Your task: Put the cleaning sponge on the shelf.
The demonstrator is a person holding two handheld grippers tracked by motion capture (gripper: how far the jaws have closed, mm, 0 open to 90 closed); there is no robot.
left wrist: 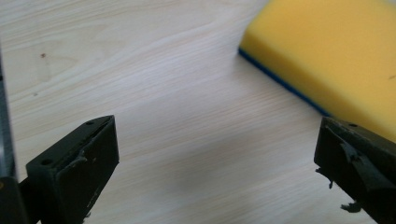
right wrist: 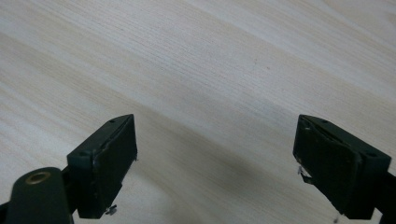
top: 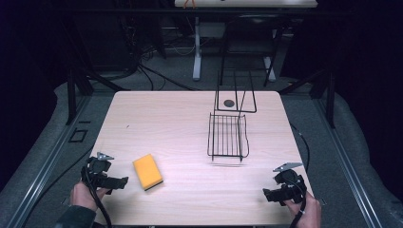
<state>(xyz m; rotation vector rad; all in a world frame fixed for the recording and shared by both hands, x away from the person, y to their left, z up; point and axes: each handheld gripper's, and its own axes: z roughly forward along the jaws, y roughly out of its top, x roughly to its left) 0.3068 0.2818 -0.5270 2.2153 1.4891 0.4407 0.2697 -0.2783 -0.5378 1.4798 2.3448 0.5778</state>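
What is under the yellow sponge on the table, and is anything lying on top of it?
The sponge lies flat on the wooden table. A dark blue layer shows along its bottom edge. Nothing lies on top. The table surface beneath it is covered, so that stays unseen.

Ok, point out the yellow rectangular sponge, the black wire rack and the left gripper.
yellow rectangular sponge (top: 148, 171), high view, middle of its top face.
black wire rack (top: 227, 136), high view, its wire floor.
left gripper (top: 124, 180), high view, between its open jaw tips.
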